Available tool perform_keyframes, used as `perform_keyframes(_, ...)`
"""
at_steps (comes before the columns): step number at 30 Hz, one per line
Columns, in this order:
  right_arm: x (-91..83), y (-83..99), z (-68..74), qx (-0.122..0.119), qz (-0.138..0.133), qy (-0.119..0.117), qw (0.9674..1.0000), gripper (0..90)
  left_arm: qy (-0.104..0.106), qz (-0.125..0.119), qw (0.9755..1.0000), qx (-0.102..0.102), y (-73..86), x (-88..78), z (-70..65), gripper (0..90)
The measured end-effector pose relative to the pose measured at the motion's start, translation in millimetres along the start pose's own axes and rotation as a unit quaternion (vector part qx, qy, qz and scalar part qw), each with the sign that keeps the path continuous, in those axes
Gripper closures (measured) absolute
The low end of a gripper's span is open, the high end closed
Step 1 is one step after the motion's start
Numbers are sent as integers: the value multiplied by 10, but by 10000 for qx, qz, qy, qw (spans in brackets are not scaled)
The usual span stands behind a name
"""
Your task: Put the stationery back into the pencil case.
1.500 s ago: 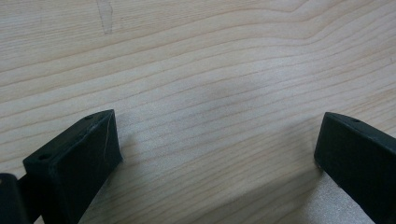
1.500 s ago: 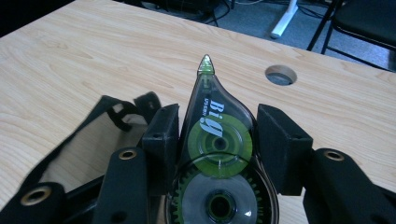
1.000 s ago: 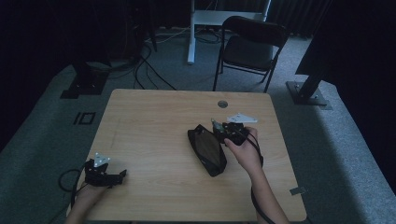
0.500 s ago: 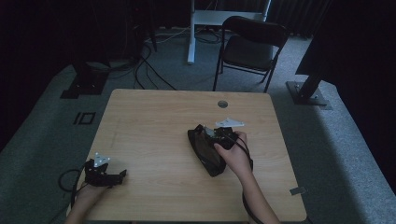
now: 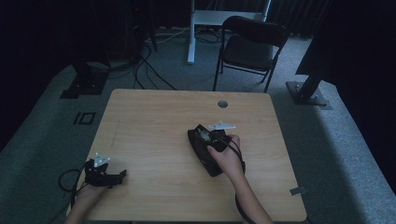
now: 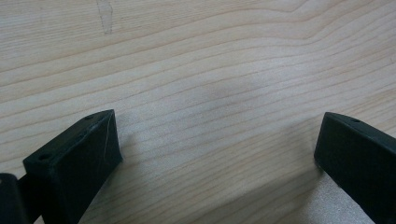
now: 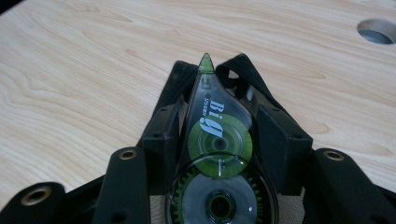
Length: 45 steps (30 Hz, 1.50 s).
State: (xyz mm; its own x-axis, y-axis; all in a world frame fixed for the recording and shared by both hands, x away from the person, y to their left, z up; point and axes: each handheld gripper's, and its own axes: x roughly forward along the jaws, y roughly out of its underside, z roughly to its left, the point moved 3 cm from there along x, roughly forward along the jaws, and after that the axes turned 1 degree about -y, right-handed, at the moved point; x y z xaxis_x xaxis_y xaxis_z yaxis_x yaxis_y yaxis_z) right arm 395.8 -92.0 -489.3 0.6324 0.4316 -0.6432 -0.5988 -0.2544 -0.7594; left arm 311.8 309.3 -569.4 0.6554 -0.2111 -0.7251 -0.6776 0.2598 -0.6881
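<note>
Tape dispenser [image 7: 218, 140] | pinched lengthwise in right claw [image 7: 217, 135] | green tip points away, tableward | left claw [image 6: 215, 154] spread

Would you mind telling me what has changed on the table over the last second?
The right gripper, shut on the correction tape dispenser, moved left and toward the person, down over the black pouch. Its grip did not change; nothing was released. The left gripper stayed open at the near left edge of the table, and the pouch did not move.
</note>
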Motion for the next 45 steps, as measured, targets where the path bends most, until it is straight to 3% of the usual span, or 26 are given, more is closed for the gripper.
perform_keyframes(7, 87, 39, 44, 49, 117, 190, 9997, 507, 0, -2, 10000, -3, 0, 0, 0, 5)
perform_keyframes(16, 150, 90, 62, 231, 335, 142, 9991, 506, 0, 0, 10000, -1, 0, 0, 0, 5)
perform_keyframes(21, 180, 90, 93, 195, 428, 193, 9987, 507, 1, 0, 10000, -1, 0, 0, 0, 5)
perform_keyframes(28, 251, 120, 61, 279, 659, 386, 9967, 506, 0, -2, 10000, -3, 0, 0, 0, 5)
perform_keyframes(45, 382, 135, 63, 385, 1045, 469, 9927, 504, 0, 0, 10000, 0, 0, 0, 0, 5)
